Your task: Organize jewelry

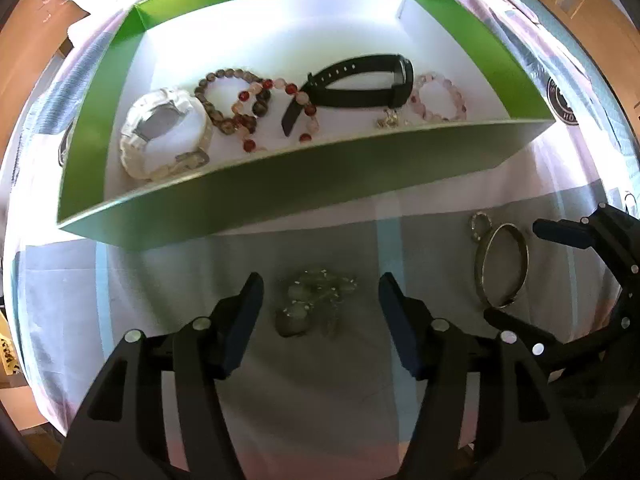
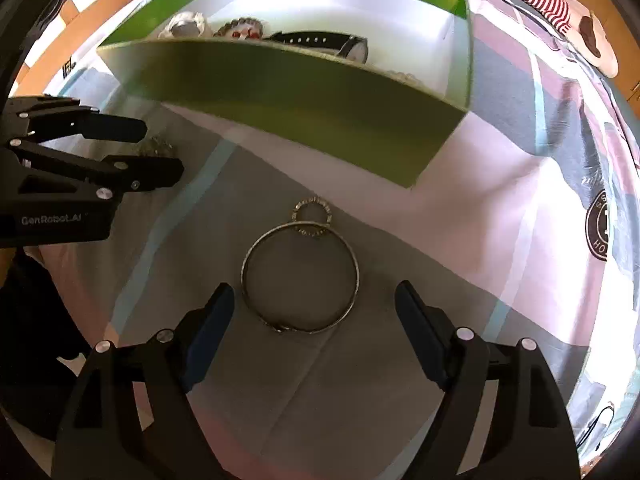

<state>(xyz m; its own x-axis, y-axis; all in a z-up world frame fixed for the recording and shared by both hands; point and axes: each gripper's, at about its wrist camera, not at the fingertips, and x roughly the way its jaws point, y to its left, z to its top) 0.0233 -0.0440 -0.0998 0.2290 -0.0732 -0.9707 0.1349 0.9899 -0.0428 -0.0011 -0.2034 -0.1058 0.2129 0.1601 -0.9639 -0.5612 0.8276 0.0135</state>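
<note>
in the left wrist view the left gripper (image 1: 320, 312) hangs nearly straight down with its jaws parted and nothing pinched; a small heap of pale green beads (image 1: 314, 300) lies on the cloth (image 1: 240, 264) between the two fingertips, which stand clear of it on either side. in the right wrist view the right gripper (image 2: 314, 312) likewise points down, jaws wide and empty, over a thin metal bangle (image 2: 300, 276) lying flat on the cloth, with a smaller studded ring (image 2: 312, 216) touching its far edge. the step in hand looks like a double pickup of the last loose pieces. next, each gripper probably has to sink until the tips reach the cloth and then close. the bangle is thin and flat, so the pads likely need to catch its rim across the width; being round it has no real long axis, its clasp sits at the near edge and the ring at the far one. the bead heap lies slightly slantwise, with no clear direction. farther off stands the green box (image 1: 280, 196), already holding a white watch (image 1: 164, 136), beaded bracelets (image 1: 240, 100) and a black watch (image 1: 356, 84).
</note>
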